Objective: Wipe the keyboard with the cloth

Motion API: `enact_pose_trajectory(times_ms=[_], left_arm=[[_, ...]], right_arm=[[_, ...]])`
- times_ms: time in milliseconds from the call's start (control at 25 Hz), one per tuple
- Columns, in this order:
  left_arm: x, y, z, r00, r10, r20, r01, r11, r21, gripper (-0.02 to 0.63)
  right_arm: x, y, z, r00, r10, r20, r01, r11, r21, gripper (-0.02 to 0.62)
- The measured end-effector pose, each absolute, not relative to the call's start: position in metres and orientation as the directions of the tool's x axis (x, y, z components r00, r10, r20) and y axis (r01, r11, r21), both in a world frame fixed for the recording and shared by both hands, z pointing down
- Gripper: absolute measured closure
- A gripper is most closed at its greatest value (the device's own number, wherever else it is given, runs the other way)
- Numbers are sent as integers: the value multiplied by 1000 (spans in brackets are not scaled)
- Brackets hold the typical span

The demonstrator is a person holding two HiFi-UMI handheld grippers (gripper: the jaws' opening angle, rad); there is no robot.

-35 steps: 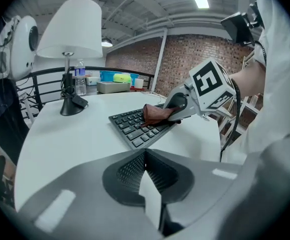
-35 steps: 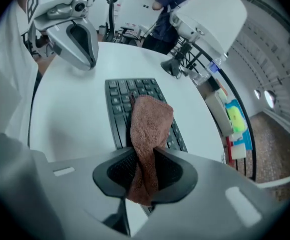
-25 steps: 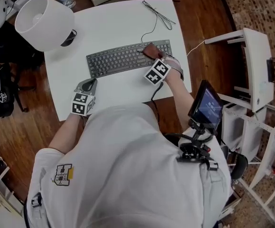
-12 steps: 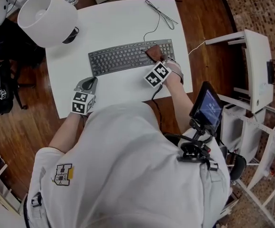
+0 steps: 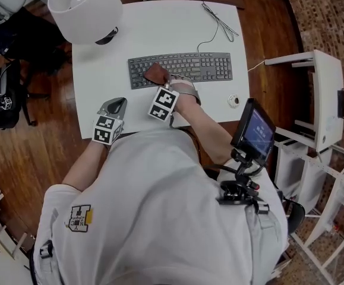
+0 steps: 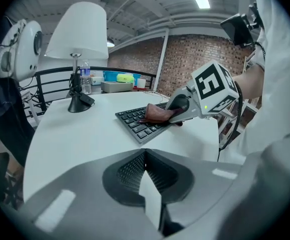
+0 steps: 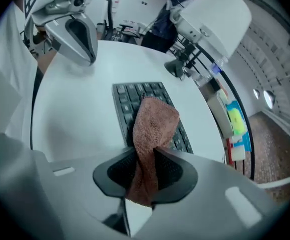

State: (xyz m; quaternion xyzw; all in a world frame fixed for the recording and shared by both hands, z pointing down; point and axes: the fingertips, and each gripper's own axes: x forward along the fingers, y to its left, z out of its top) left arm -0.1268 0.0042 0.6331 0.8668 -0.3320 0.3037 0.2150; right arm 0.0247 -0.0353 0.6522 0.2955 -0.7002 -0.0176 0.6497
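1. Cloth point(image 7: 152, 124): brown, clenched in the right gripper point(image 7: 143, 176). Its free end is draped over the left end of the keyboard point(image 5: 201, 67) so the pile drags across the keys.
2. Left gripper point(image 6: 145, 181): jaws together, empty, held near the table point(image 5: 160, 28) edge, apparently clear of the wiping path.

Head cam: high over the person, aimed steeply down, wide enough to take in the whole white table point(image 5: 160, 25).

Left gripper cam: low over the table's near-left part, facing far and slightly right across the top. The keyboard point(image 6: 137, 125) is at mid range.

Right gripper cam: close above the keyboard, tilted steeply down, looking left along it to its left end.

Overlap: the keyboard and the lamp point(image 5: 85, 8) are in all three views. Each gripper cam catches the other gripper. The head cam sees both the left gripper point(image 5: 117, 104) and the right gripper point(image 5: 159, 82).
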Motion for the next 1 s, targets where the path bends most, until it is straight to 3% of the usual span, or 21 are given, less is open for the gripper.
enact_pose_trajectory(times_ms=[240,480,680,1000], left_arm=[[-156,12,632,576,-455,679,-722,-673,161,606],[-164,9,631,565,-461,684,-731,-665,155,606],[-149,2,634,589,-445,674,-709,-686,166,606],[-86,-4,633,631,-396,667,-646,-744,170,606]], right_arm=[[-82,-37,649,-121,-442,889,-257,879,402,506],[-93,-37,649,-152,-435,887,-243,887,393,506],[-43,-39,653,-89,-445,891,-318,861,397,506],[134,-35,653,104,-447,888,-534,728,429,506]])
